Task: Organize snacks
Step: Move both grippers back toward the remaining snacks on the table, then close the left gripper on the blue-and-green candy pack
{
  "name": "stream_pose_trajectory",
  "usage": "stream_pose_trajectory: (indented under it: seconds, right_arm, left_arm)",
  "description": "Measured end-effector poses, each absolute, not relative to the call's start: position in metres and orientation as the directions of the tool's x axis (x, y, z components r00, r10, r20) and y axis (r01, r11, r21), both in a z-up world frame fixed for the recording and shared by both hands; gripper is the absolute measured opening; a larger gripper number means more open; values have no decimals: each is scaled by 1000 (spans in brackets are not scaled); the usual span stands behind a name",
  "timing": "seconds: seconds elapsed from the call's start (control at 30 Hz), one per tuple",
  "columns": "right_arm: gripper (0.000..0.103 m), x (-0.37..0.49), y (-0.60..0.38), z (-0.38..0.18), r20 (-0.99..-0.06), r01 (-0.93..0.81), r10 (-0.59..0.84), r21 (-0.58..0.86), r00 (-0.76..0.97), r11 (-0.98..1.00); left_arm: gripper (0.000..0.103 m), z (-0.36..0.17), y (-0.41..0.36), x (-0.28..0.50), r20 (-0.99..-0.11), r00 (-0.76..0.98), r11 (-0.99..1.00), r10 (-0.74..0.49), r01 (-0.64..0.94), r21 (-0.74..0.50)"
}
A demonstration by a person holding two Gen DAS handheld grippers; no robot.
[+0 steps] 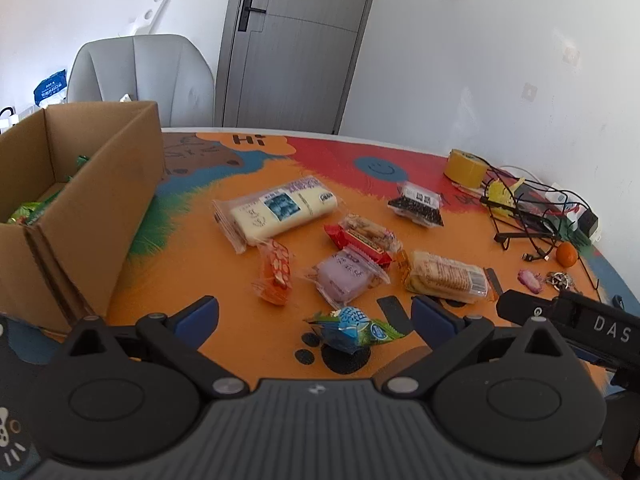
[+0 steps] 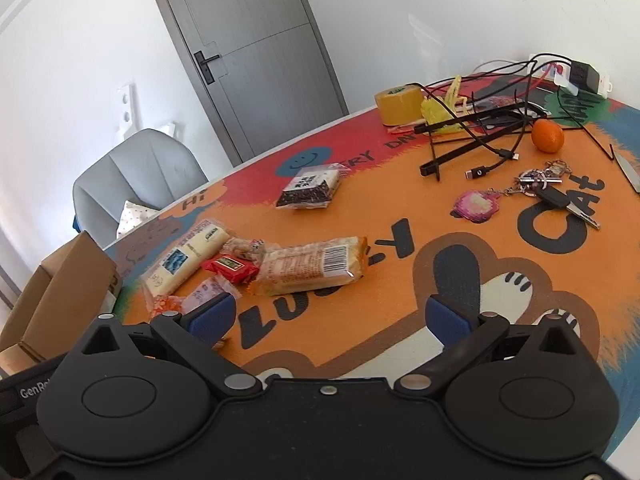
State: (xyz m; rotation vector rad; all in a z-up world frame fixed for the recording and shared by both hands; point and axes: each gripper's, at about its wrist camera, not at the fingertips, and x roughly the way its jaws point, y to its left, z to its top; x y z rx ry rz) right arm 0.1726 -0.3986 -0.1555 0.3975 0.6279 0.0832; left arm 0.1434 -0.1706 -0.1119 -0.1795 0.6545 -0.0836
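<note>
One blue-green candy lies crosswise just ahead between the left gripper's spread, empty jaws, lower centre of frame.

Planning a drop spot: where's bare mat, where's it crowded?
Free: mat between biscuit pack and keys, ahead of the open right tool; also between cardboard box and long white pack. Crowded: snack cluster there, and cables by tape roll.
</note>
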Motion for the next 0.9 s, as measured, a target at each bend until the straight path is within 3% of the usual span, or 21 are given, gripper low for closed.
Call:
stream_pose_trajectory:
  seconds: [0.4,0.5,0.6,0.67,0.73,0.77,0.9]
  right_arm:
    - [103,178,-407,-163,-577,66,185,386,795,920]
    - [103,181,-406,-165,-580,66,188,388,792,920]
    - [103,185,-401,-166,-582,60,187,379,791,923]
    - [103,189,-398,-167,-583,54,187,371,791,927]
    - [103,194,-394,-167,-585,57,182,367,791,929]
    - [103,197,-392,-167,-585,55,184,367,790,928]
    - [103,208,-382,-164,-587,31,192,348,786,937]
  left_arm:
    - [97,-134,-189,161,-617,777,982,-123,6,-187]
    - [88,-139,-193,164,-626,771,984,-114,2,-177]
    - [69,-142,-196,165,-623,777,989,-96,3,-150]
    - [50,-142,-193,165,-619,778,987,-102,1,-161]
    - [43,-140,-188,166,-620,775,980,-119,-11,-201]
    - [26,-138,-186,166,-616,780,978,-110,-24,-206]
    - [26,-131,-178,165,-608,786,974,-113,-32,-223]
